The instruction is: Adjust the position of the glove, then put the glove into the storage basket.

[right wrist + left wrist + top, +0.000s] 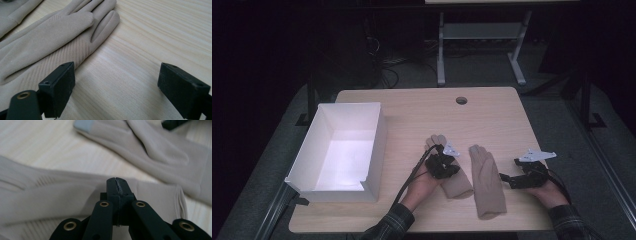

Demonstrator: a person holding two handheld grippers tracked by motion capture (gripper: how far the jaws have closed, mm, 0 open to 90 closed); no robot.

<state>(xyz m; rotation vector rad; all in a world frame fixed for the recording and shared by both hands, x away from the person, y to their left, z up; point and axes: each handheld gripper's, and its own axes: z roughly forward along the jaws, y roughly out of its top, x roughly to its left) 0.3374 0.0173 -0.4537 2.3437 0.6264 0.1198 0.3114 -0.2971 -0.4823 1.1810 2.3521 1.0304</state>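
Note:
Two beige gloves lie flat in the middle of the wooden table. My left gripper is low over the left glove. Its jaws are shut tight, and no fabric shows between them. Beneath them is the left glove, and beyond it the right glove, which has a grey fingertip patch. My right gripper rests on the table just right of the right glove, pointing toward it. It is open, with bare wood between the jaws and the right glove touching the left jaw.
An open white box stands at the table's left side, with nothing visible inside. A round cable hole sits near the far edge. Another desk's frame stands behind the table. A person's forearms come in from the near edge.

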